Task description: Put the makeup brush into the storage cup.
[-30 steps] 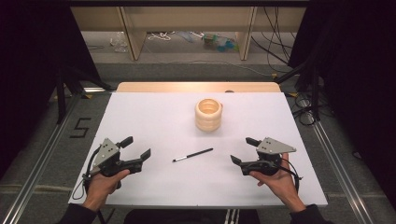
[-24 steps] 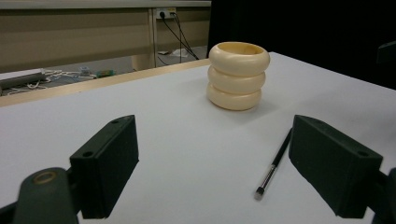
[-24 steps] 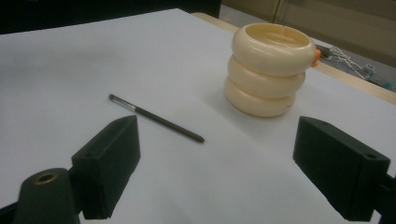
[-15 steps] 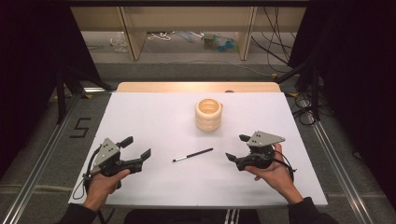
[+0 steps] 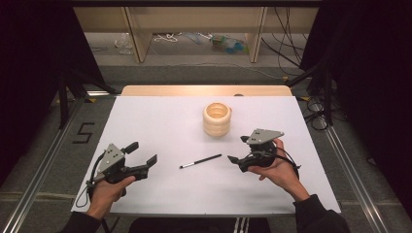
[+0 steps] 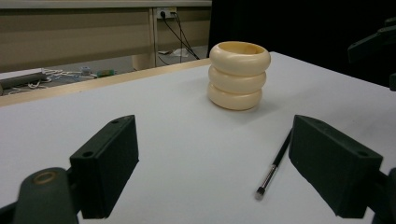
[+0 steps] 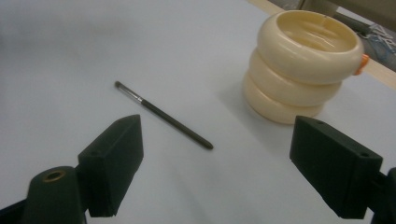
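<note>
Jaws of both grippers spread wide, empty. Right gripper (image 5: pixel 238 160) near brush (image 5: pixel 200 161), aimed at it; left gripper (image 5: pixel 145 162) low over table, well apart from brush. Brush flat on table (image 5: pixel 160 121), untouched; ribbed cream cup (image 5: pixel 216 119) upright beyond it, empty. Judgement: nothing done yet, likely brush into cup. White table, wooden far edge; dark curtains, cables on floor.
</note>
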Demonstrator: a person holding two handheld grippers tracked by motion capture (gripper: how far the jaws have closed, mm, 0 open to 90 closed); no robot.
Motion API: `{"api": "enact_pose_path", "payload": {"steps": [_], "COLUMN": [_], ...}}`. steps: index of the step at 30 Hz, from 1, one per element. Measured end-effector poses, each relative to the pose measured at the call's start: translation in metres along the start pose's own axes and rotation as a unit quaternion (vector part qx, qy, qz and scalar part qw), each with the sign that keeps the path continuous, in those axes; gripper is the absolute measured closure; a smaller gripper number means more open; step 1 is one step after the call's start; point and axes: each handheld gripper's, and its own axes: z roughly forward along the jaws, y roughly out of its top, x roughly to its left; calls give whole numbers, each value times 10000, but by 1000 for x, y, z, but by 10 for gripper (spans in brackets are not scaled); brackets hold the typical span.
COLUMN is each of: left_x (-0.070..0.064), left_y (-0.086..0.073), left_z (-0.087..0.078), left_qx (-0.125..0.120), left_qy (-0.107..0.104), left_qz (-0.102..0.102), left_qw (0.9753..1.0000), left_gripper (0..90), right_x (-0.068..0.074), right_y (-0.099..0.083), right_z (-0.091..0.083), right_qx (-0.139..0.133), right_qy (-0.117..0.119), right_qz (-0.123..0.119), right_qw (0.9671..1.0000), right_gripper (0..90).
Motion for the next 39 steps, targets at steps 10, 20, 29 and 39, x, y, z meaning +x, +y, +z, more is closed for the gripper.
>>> {"api": "enact_pose_path", "payload": {"steps": [10, 20, 29, 39], "left_x": [0, 0, 0, -1], "left_y": [0, 0, -1, -1], "left_z": [0, 0, 0, 2], "left_qx": [10, 17, 41, 58], "left_qy": [10, 4, -3, -12], "left_qz": [-7, 4, 20, 28], "left_qw": [10000, 10000, 10000, 10000], "left_gripper": [161, 161, 160, 160], "right_x": [8, 9, 12, 15], "right_y": [22, 38, 47, 57], "right_z": [28, 46, 65, 82], "right_qx": [455, 666, 882, 1056], "right_qy": [390, 605, 748, 927], "right_qz": [-408, -583, -782, -958], "right_qw": [9974, 9942, 9902, 9854], "right_gripper": [200, 232, 239, 240]}}
